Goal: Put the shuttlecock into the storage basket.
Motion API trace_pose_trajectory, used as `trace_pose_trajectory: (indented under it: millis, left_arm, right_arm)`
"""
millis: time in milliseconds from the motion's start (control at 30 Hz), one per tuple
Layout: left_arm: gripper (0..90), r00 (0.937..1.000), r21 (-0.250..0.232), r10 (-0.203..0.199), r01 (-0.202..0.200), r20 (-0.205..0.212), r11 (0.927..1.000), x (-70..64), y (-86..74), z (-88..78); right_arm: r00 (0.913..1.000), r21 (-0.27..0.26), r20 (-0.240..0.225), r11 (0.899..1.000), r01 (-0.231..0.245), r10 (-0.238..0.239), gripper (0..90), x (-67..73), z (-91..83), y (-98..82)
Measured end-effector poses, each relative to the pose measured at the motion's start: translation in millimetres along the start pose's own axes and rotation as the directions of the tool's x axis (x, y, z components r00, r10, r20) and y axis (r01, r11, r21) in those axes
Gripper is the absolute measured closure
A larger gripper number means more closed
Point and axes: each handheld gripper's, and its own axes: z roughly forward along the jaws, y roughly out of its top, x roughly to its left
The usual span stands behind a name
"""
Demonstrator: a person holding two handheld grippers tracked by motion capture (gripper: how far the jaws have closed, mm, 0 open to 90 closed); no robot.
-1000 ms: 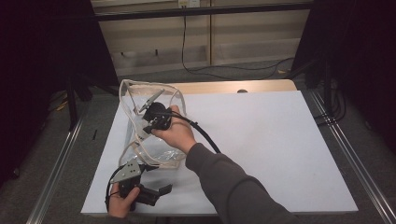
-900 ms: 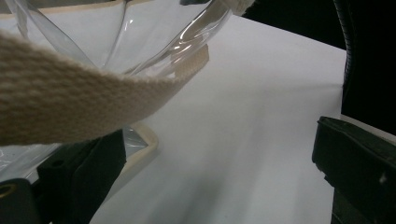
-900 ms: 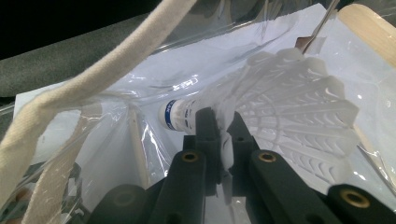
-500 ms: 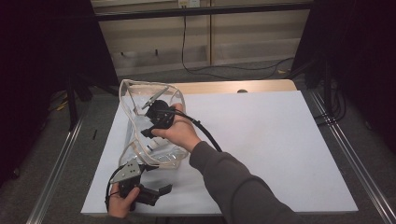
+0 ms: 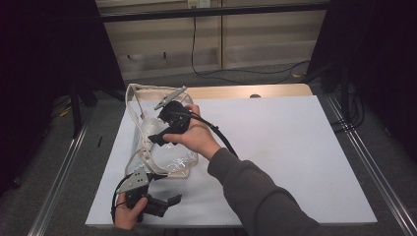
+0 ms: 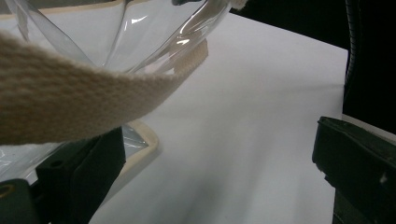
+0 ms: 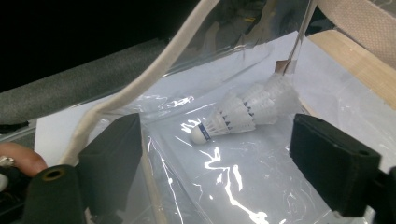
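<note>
On the white counter point(image 5: 275, 147) lies a clear bag point(image 5: 147, 142) with the shuttlecock point(image 7: 243, 114) inside. The right tool point(image 5: 156, 138), jaws just opened wide, has released it; the left tool point(image 5: 172, 200) gapes empty. Next: withdraw the right tool clear of the bag.

I'm seeing a white shuttlecock point(image 7: 245, 114) with a blue band at its cork, lying in a clear bag point(image 5: 147, 129) edged in cream webbing. The tabletop point(image 5: 295, 147) is showing white, both claws black.

High cam; 2 gripper cams close-up
</note>
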Motion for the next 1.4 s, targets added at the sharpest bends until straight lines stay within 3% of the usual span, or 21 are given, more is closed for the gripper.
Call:
trace_pose_trajectory:
  millis: [333,800,1400]
  left_arm:
    - [2.5,1.0,0.004,0.005,-0.005,0.001,1.0,-0.2,0.1,0.5]
    - [2.5,0.9999,0.011,0.013,-0.013,-0.002,0.9999,0.1,0.4,0.8]
    - [2.4,0.9999,0.012,0.011,-0.011,-0.003,0.9999,-0.7,0.6,1.9]
  right_arm:
    - [0.9997,-0.005,-0.012,1.0,0.021,-0.021,13.9,0.5,-15.1,-0.9]
    - [0.9989,-0.041,-0.043,0.999,0.014,-0.015,10.1,1.5,-35.9,-4.4]
    - [0.9971,-0.044,-0.076,0.999,0.009,-0.012,7.2,-1.4,-53.8,-17.1]
